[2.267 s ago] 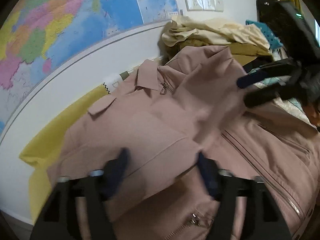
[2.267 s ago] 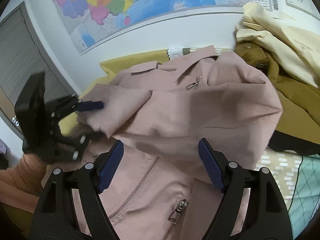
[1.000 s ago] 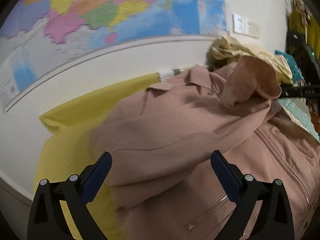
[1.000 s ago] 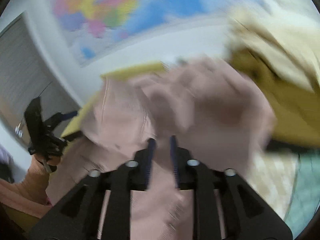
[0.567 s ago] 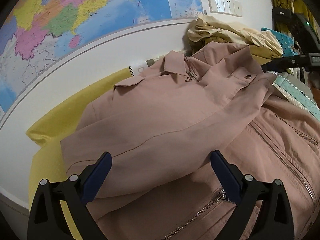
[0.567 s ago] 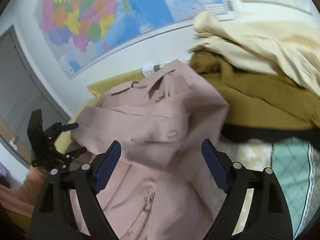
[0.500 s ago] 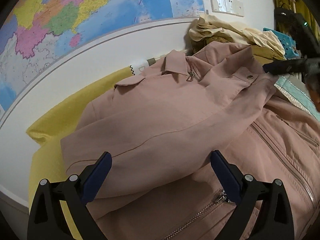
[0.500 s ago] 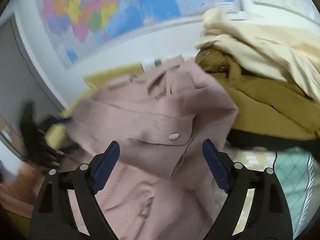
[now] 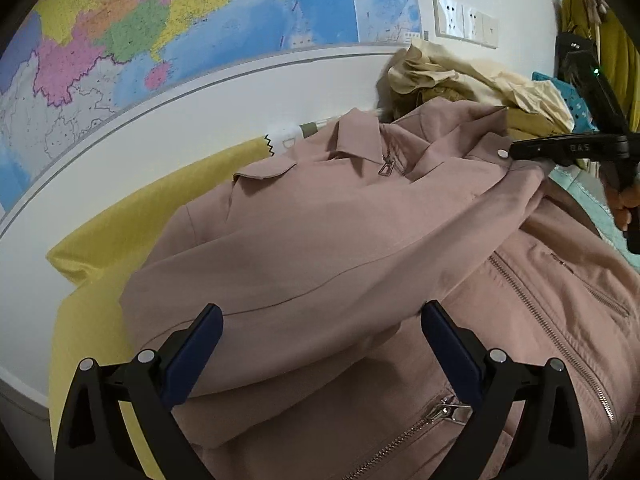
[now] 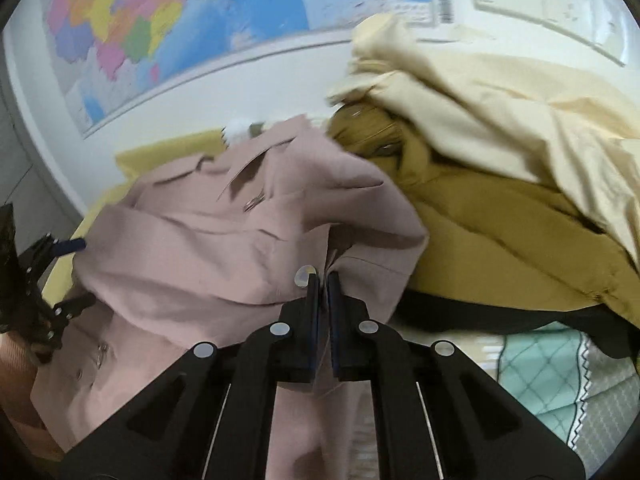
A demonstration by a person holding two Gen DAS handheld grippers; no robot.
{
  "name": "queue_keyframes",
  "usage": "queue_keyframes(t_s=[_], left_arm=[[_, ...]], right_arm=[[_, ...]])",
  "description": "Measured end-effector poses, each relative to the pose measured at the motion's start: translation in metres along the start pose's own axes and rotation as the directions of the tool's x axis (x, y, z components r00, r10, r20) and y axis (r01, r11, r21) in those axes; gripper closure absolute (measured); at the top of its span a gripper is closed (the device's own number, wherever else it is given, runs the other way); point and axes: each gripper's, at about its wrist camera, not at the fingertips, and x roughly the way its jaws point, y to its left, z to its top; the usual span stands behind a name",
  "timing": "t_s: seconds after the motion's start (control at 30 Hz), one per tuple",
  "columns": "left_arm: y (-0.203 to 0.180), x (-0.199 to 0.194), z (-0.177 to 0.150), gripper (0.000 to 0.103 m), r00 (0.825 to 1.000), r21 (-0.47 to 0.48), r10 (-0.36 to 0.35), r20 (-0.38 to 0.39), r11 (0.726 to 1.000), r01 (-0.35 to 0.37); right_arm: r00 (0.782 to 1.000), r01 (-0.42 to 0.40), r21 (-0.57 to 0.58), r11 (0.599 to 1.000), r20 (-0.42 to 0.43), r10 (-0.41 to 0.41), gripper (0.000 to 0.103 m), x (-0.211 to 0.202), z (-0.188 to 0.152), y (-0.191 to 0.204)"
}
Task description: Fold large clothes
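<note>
A dusty pink zip jacket [image 9: 328, 248] lies spread on a yellow sheet [image 9: 132, 220], collar toward the wall, one sleeve folded across its front. My left gripper [image 9: 320, 344] is open and empty, just above the folded sleeve. My right gripper [image 10: 323, 280] is shut on the pink jacket's cuff edge [image 10: 344, 264] beside a metal snap [image 10: 304, 275]. In the left wrist view the right gripper [image 9: 516, 151] shows at the far right, at the snap. In the right wrist view the left gripper [image 10: 68, 272] shows at the far left.
A heap of cream [image 10: 500, 120] and mustard [image 10: 492, 240] clothes lies to the right against the wall. A wall map [image 9: 160, 32] and sockets [image 9: 464, 22] are behind. A teal quilted cover [image 10: 552, 376] lies at the right.
My right gripper was open half a second ago; it has moved in and shut on the jacket's cuff by the snap. The left gripper stays open and still.
</note>
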Motion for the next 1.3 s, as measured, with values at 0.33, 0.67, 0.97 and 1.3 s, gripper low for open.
queue_keyframes(t_s=[0.33,0.67,0.97,1.3], left_arm=[[0.013,-0.010,-0.005,0.007,0.994,-0.033,-0.106,0.032,0.994,0.107],[0.005,0.041,-0.007,0.016,0.987,-0.004,-0.023,-0.158,1.000,0.023],[-0.003,0.036,-0.004,0.015,0.989,0.016,-0.002,-0.147,1.000,0.005],[0.042,-0.040,-0.041,0.011,0.999,-0.163,-0.019,-0.043,0.987,0.011]], right_arm=[[0.999,0.040,0.007,0.999,0.013,-0.040,0.098,0.001,-0.006,-0.003],[0.997,0.077,0.024,0.997,0.015,-0.077,0.066,-0.012,-0.013,-0.004],[0.997,-0.053,-0.248,0.967,-0.065,0.038,0.061,0.010,-0.020,0.068],[0.997,-0.057,-0.154,0.986,-0.062,0.048,0.047,-0.002,-0.026,0.051]])
